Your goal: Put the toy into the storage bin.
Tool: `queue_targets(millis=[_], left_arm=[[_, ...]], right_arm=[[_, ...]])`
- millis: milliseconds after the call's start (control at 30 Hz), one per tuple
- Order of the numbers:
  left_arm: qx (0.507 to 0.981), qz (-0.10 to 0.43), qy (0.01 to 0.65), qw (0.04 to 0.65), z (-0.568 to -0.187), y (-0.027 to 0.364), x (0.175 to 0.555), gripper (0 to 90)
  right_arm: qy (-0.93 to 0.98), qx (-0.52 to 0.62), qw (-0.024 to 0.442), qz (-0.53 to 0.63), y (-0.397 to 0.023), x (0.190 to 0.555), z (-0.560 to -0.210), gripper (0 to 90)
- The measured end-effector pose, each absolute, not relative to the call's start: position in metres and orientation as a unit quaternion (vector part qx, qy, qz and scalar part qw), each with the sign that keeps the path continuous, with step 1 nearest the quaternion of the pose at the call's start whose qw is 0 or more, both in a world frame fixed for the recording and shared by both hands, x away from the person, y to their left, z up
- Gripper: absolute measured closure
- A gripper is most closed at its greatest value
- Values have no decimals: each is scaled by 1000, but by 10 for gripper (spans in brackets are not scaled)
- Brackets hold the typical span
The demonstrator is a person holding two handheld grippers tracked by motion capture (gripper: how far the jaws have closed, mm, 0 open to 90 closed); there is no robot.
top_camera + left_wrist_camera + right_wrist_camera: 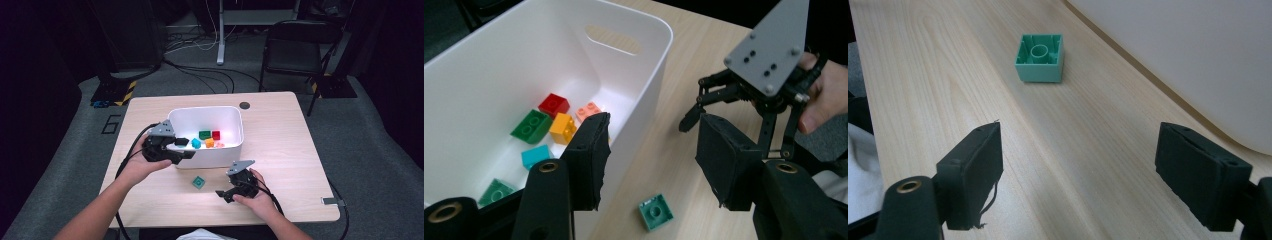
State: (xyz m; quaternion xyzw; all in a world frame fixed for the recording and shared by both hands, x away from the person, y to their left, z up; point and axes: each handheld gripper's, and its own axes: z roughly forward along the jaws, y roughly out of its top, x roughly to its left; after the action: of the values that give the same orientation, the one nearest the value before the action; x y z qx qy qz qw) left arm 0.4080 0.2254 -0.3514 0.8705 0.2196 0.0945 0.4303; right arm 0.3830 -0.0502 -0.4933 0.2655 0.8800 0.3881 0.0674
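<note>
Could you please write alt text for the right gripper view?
A teal block lies upside down on the wooden table, ahead of the open right gripper, with nothing between its jaws. The white bin rises at the right.

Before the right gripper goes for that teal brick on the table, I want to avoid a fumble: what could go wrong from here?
1. The teal brick lies upside down, hollow side up, close to the white bin; a wide approach by the right gripper may bump the bin wall.
2. The brick sits loose on smooth wood, so one pad touching first could push it away.
3. The left gripper, open at the bin's rim, stands near the path into the bin, so the two might collide.
</note>
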Motion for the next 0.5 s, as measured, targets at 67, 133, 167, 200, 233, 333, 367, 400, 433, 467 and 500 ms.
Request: queue_targets(millis=[67, 133, 167, 200, 233, 333, 367, 400, 433, 467, 500], left_arm=[[874, 94, 217, 425, -358, 225, 404, 464], [874, 95, 218, 424, -364, 226, 400, 463], [874, 95, 217, 423, -366, 227, 399, 463], [875, 96, 219, 421, -368, 227, 398, 464], [876, 98, 219, 419, -370, 228, 397, 463], [875, 99, 223, 418, -377, 229, 395, 464], [874, 96, 226, 420, -379, 229, 394, 464], [873, 96, 227, 422, -381, 230, 393, 464], [873, 93, 228, 422, -384, 230, 392, 464], [872, 92, 227, 423, -386, 231, 391, 463], [873, 91, 229, 422, -388, 231, 390, 463]], right_arm=[[880, 262, 70, 389, -51, 384, -494, 185], [879, 268, 66, 388, -50, 383, -494, 185], [879, 272, 65, 386, -50, 383, -494, 185], [879, 271, 65, 386, -50, 383, -494, 185], [879, 272, 65, 386, -50, 383, -494, 185], [879, 270, 66, 387, -50, 383, -494, 185], [880, 269, 66, 386, -50, 383, -494, 185], [879, 272, 65, 386, -50, 382, -494, 185], [880, 268, 67, 387, -50, 383, -494, 185], [880, 269, 66, 387, -50, 383, -494, 185], [879, 267, 68, 388, -50, 383, -494, 185]])
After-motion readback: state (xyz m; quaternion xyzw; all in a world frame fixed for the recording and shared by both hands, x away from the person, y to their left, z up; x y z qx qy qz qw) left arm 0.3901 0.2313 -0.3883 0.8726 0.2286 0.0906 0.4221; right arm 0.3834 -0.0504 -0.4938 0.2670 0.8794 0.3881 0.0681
